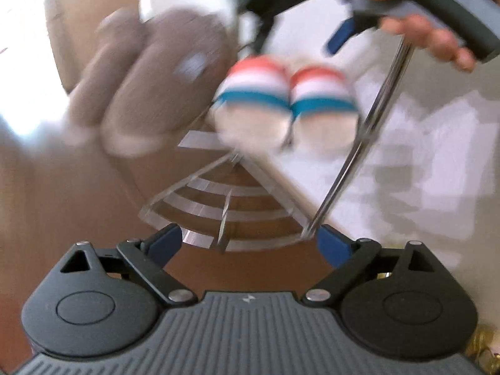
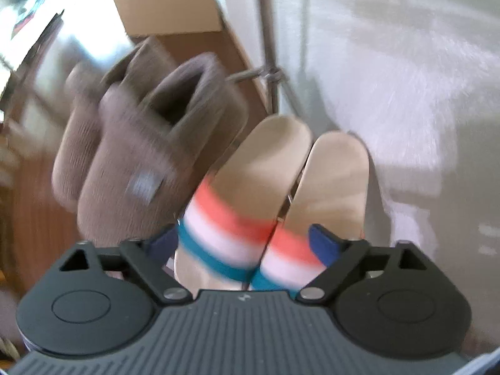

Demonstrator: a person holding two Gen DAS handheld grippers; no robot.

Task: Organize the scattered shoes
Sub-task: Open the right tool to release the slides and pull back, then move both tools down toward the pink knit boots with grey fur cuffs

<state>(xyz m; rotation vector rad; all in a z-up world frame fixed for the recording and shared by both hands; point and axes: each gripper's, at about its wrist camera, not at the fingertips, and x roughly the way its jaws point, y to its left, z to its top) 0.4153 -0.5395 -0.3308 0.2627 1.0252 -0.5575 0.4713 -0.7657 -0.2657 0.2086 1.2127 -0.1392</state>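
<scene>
A pair of beige slides with red, white and teal straps [image 1: 287, 103] sits side by side on the metal shoe rack [image 1: 218, 209]. A pair of brown knit slippers [image 1: 156, 84] sits to their left. In the right wrist view the slides [image 2: 250, 218] lie right in front of my open right gripper [image 2: 247, 243], its blue fingertips on either side of the straps, and the brown slippers [image 2: 150, 156] are at left. My left gripper [image 1: 250, 243] is open and empty below the rack's lower rails. The right gripper [image 1: 415, 18] shows top right there. Both views are blurred.
A cardboard box [image 2: 165, 3] stands behind the slippers. A pale wall [image 2: 390, 78] runs along the right. The rack's chrome post [image 2: 268, 47] rises behind the slides. Wooden floor [image 1: 62, 203] lies at left.
</scene>
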